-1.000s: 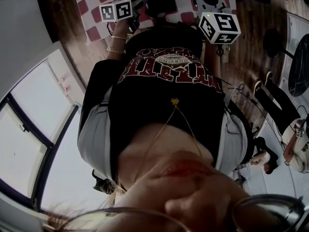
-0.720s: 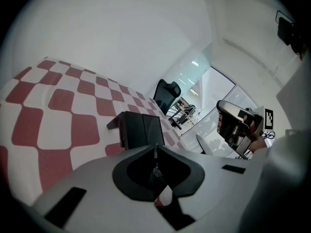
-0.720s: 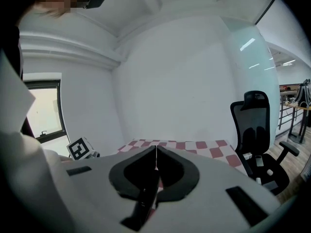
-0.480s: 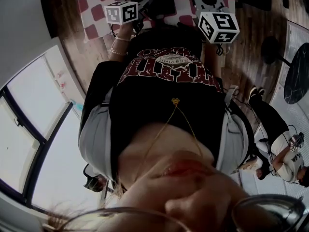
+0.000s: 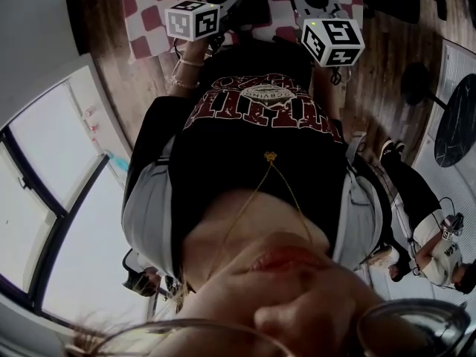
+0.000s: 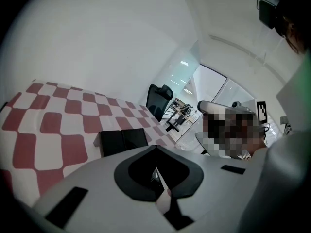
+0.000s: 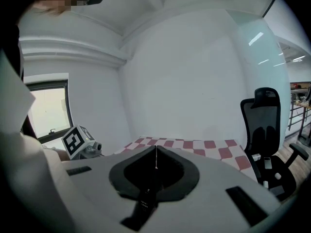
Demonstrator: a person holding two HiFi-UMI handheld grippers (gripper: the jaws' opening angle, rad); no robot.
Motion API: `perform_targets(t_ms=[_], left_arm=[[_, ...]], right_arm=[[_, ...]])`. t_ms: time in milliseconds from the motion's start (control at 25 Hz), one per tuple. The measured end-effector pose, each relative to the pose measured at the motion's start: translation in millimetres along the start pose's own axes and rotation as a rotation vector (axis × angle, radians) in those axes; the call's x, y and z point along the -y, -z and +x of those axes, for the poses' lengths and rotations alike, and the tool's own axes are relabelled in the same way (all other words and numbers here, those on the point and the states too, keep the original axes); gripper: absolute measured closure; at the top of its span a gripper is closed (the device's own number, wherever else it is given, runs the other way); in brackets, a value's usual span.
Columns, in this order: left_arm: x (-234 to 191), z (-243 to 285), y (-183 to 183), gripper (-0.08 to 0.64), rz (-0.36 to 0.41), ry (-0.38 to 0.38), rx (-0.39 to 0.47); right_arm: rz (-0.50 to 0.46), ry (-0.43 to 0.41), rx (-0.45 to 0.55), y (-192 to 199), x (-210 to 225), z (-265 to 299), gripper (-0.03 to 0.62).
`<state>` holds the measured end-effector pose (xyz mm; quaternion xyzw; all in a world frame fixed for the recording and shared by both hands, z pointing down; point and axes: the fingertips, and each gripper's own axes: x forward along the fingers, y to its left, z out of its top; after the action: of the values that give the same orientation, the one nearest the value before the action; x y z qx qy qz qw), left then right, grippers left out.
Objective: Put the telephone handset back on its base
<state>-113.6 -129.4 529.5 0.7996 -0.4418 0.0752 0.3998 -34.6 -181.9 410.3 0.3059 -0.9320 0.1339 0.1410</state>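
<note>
Left gripper (image 6: 156,152): the jaws are brought fully together, tips meeting, with nothing held between them. It is pointed slightly downward over a red-and-white checked cloth (image 6: 53,130). It is carried on a forearm stretched out ahead of the torso, with bracelets seen at the wrist (image 5: 181,71) and its marker cube (image 5: 193,19) uppermost. Right gripper (image 7: 155,152): the jaws are likewise closed on nothing. It is held beside the left one and apart from it, with its own cube (image 5: 332,42) turned upward. Telephone (image 6: 124,141): a black, flat-topped block is laid on the cloth near the left gripper's tips and is touched by neither gripper. A seam is seen across its top, but handset and base cannot be told apart. In the head view it is shown as a dark shape between the two grippers' tips. Beyond are listed a white wall (image 7: 184,72), a black office chair (image 7: 267,130) and a window (image 7: 46,106).
</note>
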Motion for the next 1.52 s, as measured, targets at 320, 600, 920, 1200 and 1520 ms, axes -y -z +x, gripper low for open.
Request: perform_targets(t_ms=[320,600,920,1200,1520], left_arm=[[18.6,-3.7,-22.1,0.551,0.082,0.016,0.042],[36.8,-10.4,-45.1,0.551,0.138,0.037,0.088],[51.4,-16.0,-63.7,0.551,0.189,0.053,0.113],[61.3,-26.1,-76.0,0.551,0.233,0.063,0.150],[74.7,-37.6,-88.0,0.551,0.262,0.102,0.188]], right_arm=[[0.005,-0.005,-0.003,3.0,-5.0,2.2,0.572],[0.013,0.010,0.005,2.8,-6.0,-1.1,0.572],[0.023,0.022,0.016,0.3,-9.1,-2.7,0.572],[0.022,0.034,0.028,-2.5,-16.3,-4.6,0.572],[0.017,0.040,0.030,-6.2,-26.0,-7.4,0.572]])
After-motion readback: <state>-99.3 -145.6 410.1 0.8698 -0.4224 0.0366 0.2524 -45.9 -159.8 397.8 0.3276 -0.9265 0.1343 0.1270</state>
